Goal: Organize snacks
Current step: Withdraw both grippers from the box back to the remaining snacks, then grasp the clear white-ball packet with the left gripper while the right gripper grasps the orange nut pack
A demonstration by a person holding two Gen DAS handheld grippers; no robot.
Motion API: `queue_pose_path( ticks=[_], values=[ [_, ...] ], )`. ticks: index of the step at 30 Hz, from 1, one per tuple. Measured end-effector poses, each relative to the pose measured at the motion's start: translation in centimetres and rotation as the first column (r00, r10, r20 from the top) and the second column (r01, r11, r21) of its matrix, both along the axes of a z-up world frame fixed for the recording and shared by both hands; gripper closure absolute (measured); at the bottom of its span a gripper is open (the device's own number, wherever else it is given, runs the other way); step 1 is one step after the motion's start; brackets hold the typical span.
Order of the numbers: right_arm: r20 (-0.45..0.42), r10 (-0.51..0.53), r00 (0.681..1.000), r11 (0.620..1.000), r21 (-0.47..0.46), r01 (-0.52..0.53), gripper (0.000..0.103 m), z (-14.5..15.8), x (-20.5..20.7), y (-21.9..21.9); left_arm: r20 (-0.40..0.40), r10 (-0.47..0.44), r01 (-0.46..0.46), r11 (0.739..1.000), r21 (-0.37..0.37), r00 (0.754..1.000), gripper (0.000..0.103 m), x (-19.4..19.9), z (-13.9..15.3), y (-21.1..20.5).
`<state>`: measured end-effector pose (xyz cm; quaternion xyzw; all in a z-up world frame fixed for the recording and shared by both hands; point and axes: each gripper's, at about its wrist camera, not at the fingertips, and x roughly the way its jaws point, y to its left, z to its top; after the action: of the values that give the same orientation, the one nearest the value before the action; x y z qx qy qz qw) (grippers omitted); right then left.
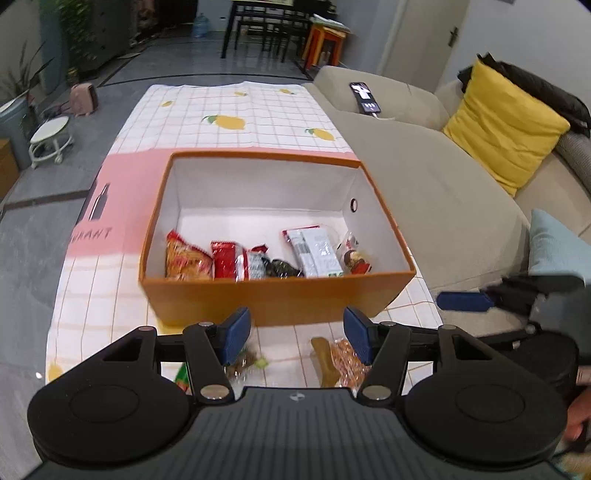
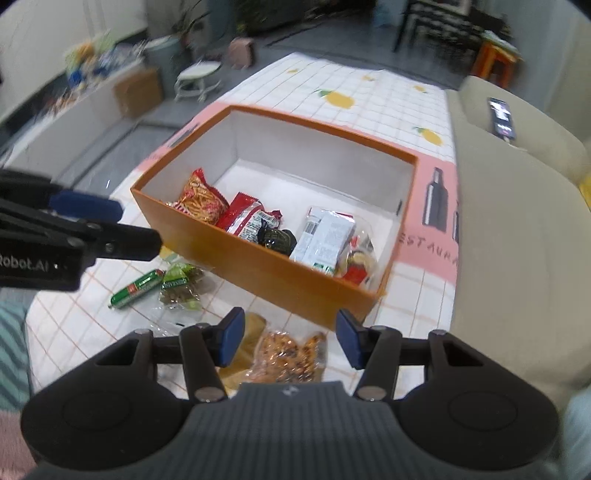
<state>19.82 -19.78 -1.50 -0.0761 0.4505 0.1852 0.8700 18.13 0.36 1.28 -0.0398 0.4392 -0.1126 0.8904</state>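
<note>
Both grippers, left gripper (image 1: 297, 338) and right gripper (image 2: 290, 338), fingers spread, holding nothing | cracker bag (image 2: 291, 356) underneath (next up, probably) | orange box (image 2: 258, 273) collecting snacks on surface (image 2: 406, 107)

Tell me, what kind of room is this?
Probably a home living room: a beige sofa with a yellow cushion beside the table, and dining chairs farther back.
</note>
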Motion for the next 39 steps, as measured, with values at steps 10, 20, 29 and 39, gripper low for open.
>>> queue_pose_path(
  ticks=[10, 20, 29, 39],
  values=[
    [0.148, -0.196, 0.969, 0.981, 0.028, 0.194, 0.047, -4.5, -6.5, -1.0, -0.045, 0.073, -0.076, 0.996, -0.055, 0.996, 0.035, -4.0, -4.5, 2.0],
    [0.101, -0.242, 0.965, 0.97, 0.065, 0.236, 0.04, -9.0, -7.4, -0.9, -0.158, 0.112, -0.113, 0.994, 0.003, 0.981, 0.033, -4.5, -10.1, 1.6],
    [0.067, -0.246, 0.967, 0.967, 0.088, 0.24, 0.039, -10.9, -5.3, -0.8, -0.24, 0.142, -0.13, 0.989, 0.067, 0.96, 0.032, -4.3, -13.5, 1.9],
    [0.047, -0.216, 0.975, 0.971, 0.12, 0.209, 0.034, -11.7, -2.8, 2.0, -0.233, 0.131, -0.123, 0.991, 0.051, 0.963, 0.029, -3.7, -14.3, 1.9]
  ],
)
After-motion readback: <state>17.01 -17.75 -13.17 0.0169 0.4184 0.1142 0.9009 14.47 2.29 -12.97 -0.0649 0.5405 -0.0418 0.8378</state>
